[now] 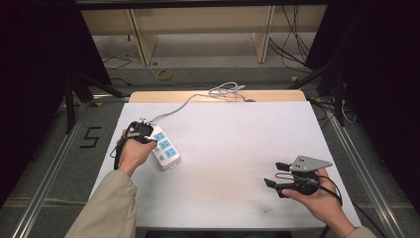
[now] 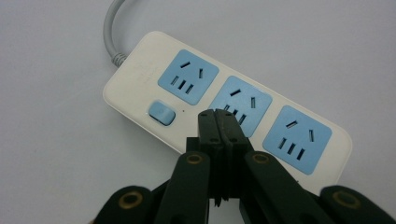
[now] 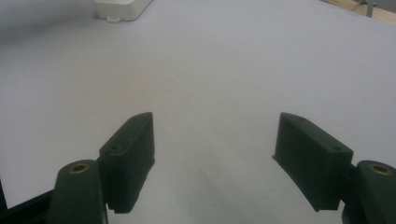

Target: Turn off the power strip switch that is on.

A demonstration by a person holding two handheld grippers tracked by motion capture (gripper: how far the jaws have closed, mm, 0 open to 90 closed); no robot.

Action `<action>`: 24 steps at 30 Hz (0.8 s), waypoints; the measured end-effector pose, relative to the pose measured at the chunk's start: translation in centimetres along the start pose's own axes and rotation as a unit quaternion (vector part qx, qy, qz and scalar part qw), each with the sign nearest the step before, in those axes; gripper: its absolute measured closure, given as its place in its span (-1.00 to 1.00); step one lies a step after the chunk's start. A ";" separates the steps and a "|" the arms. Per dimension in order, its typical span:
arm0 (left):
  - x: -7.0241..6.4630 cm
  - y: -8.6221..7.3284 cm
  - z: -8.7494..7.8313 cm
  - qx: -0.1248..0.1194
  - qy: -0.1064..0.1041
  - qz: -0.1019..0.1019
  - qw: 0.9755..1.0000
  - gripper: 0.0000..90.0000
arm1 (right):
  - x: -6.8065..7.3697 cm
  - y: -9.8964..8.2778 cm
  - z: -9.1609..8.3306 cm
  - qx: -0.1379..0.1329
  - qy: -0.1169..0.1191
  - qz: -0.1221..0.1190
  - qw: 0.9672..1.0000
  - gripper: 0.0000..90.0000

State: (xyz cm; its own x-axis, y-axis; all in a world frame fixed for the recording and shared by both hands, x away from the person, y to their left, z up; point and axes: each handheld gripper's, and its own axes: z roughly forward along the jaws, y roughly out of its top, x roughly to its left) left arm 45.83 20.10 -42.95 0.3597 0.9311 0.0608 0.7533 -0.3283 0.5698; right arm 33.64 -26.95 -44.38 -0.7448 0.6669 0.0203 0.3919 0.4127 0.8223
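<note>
Closed left gripper (image 2: 218, 119) poised over power strip (image 2: 224, 105)
Pinched tips just beside its switch (image 2: 161, 113), likely to press; right gripper (image 3: 215, 140) waits agape.

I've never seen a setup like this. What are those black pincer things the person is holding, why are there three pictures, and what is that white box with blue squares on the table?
There is no robot here: a person holds a hand-operated two-jaw gripper in each hand. The high view looks down on the white table from above. The other two pictures come from small cameras riding on each gripper, looking along its black jaws.

The white box is a power strip with three blue sockets, a blue switch and a grey cord running to the far edge. The left gripper has its jaws pressed shut, tips over the strip near the middle socket; it holds nothing. The right gripper is open and empty, above bare table.
</note>
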 end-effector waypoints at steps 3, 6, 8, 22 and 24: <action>0.0 0.1 0.1 0.002 -0.001 0.000 1.000 1.00 | 0.0 0.0 0.0 0.000 0.000 0.000 1.000 -0.36; 0.1 0.1 0.2 0.002 0.000 -0.003 1.000 1.00 | 0.0 0.0 0.0 0.001 0.001 -0.001 1.000 -0.36; 0.0 0.2 0.2 0.005 -0.001 -0.001 1.000 1.00 | 0.0 0.0 0.0 0.001 0.000 -0.001 1.000 -0.36; 0.1 0.2 0.8 0.015 0.000 0.003 1.000 1.00 | 0.0 0.0 0.0 0.002 0.001 -0.001 1.000 -0.36; 0.1 0.2 1.0 0.015 0.001 0.003 1.000 1.00 | 0.0 0.0 0.0 0.003 0.001 -0.001 1.000 -0.36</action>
State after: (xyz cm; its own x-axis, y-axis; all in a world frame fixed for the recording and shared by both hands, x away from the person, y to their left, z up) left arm 46.58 19.94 -43.60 0.3631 0.9294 0.0654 0.7679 -0.3383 0.5439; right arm 33.63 -26.96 -44.40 -0.7466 0.6650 0.0193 0.3930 0.4174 0.8194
